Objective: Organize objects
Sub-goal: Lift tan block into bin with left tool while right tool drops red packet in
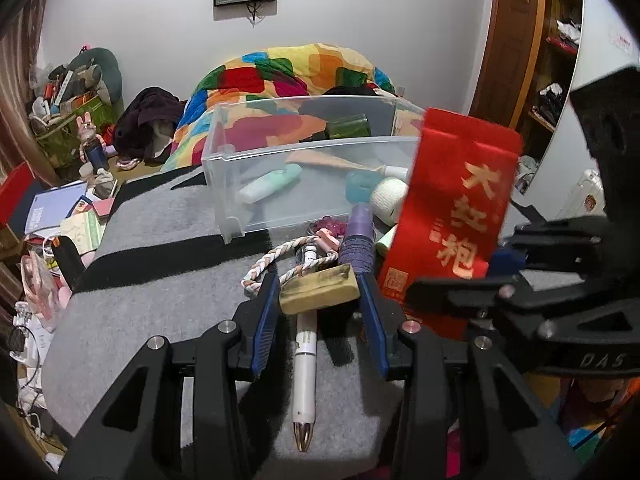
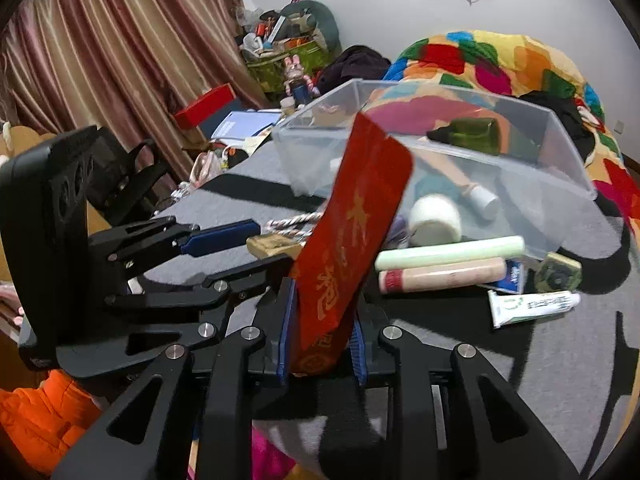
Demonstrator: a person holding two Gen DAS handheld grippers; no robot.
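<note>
My left gripper [image 1: 318, 286] is shut on a tan, smudged block [image 1: 320, 290] and holds it just above the grey blanket [image 1: 160, 300]. Under it lies a white pen [image 1: 305, 376]. To the right, my right gripper [image 2: 324, 316] is shut on the lower end of a red packet with gold characters [image 2: 352, 232], which stands up tilted. The packet [image 1: 456, 208] hangs in front of the near right corner of a clear plastic bin [image 1: 224, 152]. In the right wrist view my left gripper [image 2: 272, 245] sits just left of the packet.
The bin holds a mint tube [image 1: 272, 188], a white roll [image 2: 436, 220] and a green bottle [image 2: 472, 134]. A braided cord [image 1: 276, 254], a purple bottle [image 1: 359, 240], two tubes [image 2: 448, 264] and a toothpaste tube [image 2: 532, 306] lie on the blanket. A colourful quilt [image 2: 500, 64] is piled behind.
</note>
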